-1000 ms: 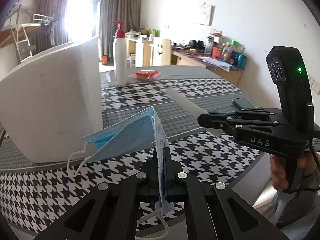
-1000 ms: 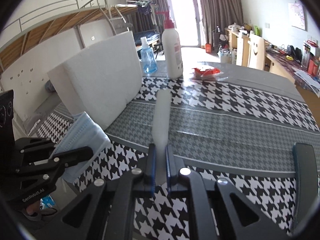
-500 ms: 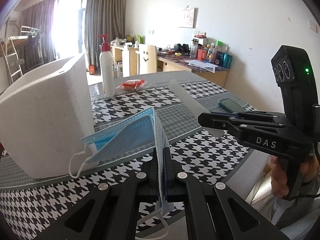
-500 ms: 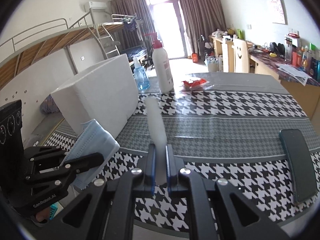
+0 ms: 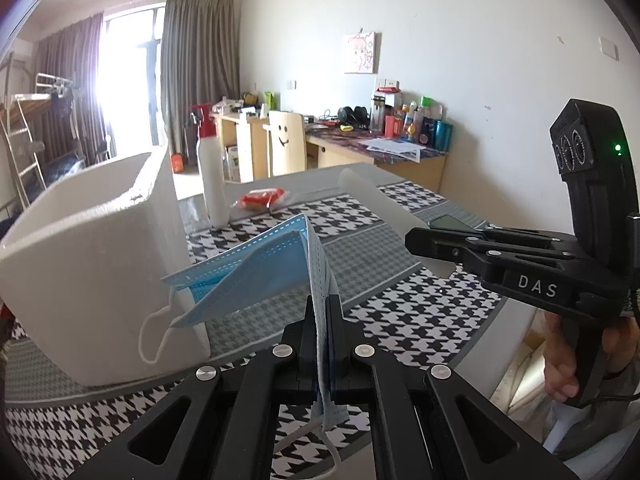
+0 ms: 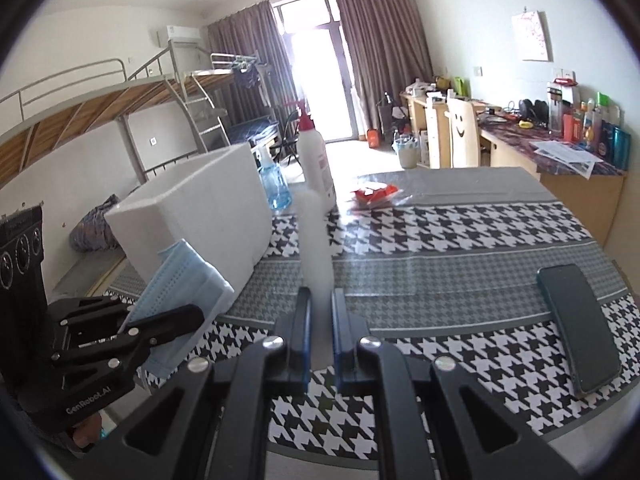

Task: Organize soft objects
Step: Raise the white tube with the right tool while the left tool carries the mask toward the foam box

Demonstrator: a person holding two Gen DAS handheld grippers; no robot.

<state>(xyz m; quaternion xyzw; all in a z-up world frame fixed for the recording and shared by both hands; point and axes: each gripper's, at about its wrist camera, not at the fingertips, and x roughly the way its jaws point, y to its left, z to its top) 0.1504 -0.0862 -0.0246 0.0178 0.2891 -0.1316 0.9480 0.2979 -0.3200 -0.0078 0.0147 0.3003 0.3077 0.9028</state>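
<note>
My left gripper [image 5: 320,320] is shut on a stack of blue face masks [image 5: 256,272], held above the table's near edge; their ear loops dangle at the left and below the jaws. My right gripper [image 5: 416,240] comes in from the right, level with the left one. It is shut on a pale white soft strip [image 5: 376,204] that sticks out forward. In the right wrist view the strip [image 6: 314,240] stands edge-on between the right gripper [image 6: 318,308] jaws. The masks [image 6: 180,280] and left gripper [image 6: 192,316] are at the lower left. An open white foam box [image 5: 88,264] stands just beyond the masks.
The houndstooth tablecloth [image 6: 440,232] covers the table. On it stand a white pump bottle [image 5: 212,184], a blue spray bottle [image 6: 274,188], a red packet [image 5: 262,199] and, near the right edge, a dark phone [image 6: 576,328]. A hand [image 5: 560,364] holds the right gripper's handle.
Both views have tilted and risen a little, so the table and foam box sit lower in the frame. The right gripper has lifted slightly. Both grips stay the same.
</note>
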